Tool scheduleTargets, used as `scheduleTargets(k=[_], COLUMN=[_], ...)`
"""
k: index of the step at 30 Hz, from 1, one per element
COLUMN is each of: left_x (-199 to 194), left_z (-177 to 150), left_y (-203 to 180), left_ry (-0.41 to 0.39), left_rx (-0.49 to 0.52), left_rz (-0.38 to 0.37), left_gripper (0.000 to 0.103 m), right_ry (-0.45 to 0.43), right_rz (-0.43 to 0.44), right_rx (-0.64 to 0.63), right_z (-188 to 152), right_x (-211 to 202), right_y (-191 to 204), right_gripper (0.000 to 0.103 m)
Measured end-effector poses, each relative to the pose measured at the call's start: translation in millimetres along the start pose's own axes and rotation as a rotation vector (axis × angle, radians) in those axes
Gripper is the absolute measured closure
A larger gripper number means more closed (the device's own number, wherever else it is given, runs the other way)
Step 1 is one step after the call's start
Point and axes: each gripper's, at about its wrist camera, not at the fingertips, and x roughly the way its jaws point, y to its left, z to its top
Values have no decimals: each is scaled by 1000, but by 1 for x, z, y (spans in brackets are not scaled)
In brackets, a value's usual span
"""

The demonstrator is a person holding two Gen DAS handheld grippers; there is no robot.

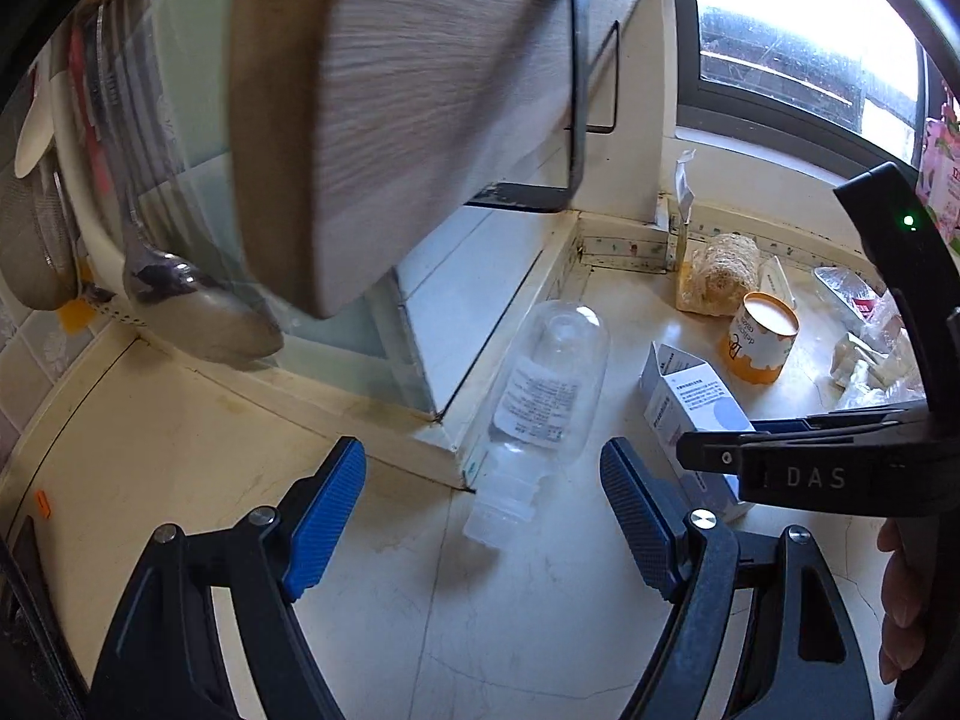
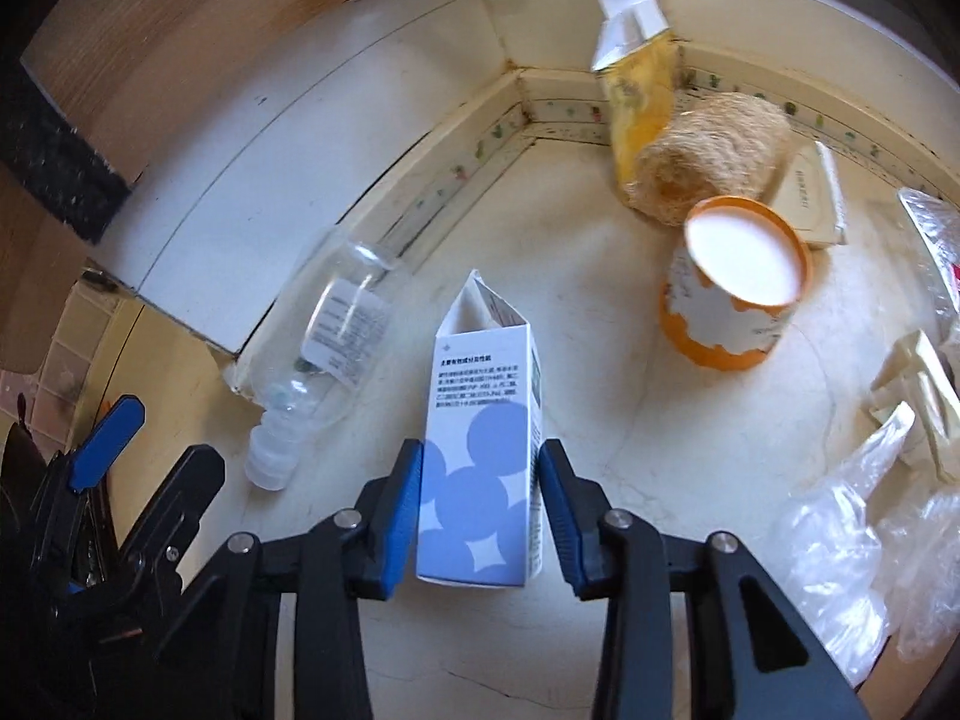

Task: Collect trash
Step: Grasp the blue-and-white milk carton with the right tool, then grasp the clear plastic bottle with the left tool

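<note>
A clear plastic bottle (image 1: 546, 372) (image 2: 336, 324) lies on the pale counter against a white ledge, cap end toward me. My left gripper (image 1: 483, 456) is open, its blue pads wide apart on either side of the bottle's neck and touching nothing. Just right of the bottle stands a white carton with blue dots (image 2: 480, 420) (image 1: 684, 396), its top torn open. My right gripper (image 2: 482, 456) has a blue pad against each side of the carton's lower half. The right gripper's black frame (image 1: 828, 474) reaches in from the right in the left wrist view.
An orange and white paper cup (image 2: 732, 300) lies tipped behind the carton, with a loofah (image 2: 708, 150) and a torn yellow carton (image 2: 636, 78) in the corner. Crumpled plastic bags (image 2: 840, 540) lie at the right. A wooden board (image 1: 390, 120) and a hanging spoon (image 1: 204, 306) overhang the left.
</note>
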Motion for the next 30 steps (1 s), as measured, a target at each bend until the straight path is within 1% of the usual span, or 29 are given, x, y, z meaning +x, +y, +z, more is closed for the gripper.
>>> scheduleTargets(k=[5, 9, 12, 14, 16, 21, 30], left_x=[8, 16, 20, 26, 31, 48, 72], left_z=[1, 2, 4, 6, 8, 11, 11], left_y=[-22, -41, -49, -54, -59, -64, -78], left_ry=[-42, -76, -87, -87, -83, -40, 13], left_rx=[72, 134, 161, 185, 200, 212, 255], left_rz=[29, 71, 87, 115, 137, 145, 161], left_gripper=[24, 25, 25, 25, 25, 25, 25], right_ry=[-20, -71, -113, -135, -148, -164, -187], right_rz=[27, 43, 64, 77, 92, 110, 161], right_rx=[11, 16, 34, 50, 62, 82, 151], right_z=[-7, -13, -15, -14, -13, -12, -11], right_x=[-13, -32, -48, -56, -62, -72, -81], right_y=[-11, -17, -22, -25, -27, -39, -57], right_gripper=[64, 65, 65, 65, 65, 65, 65])
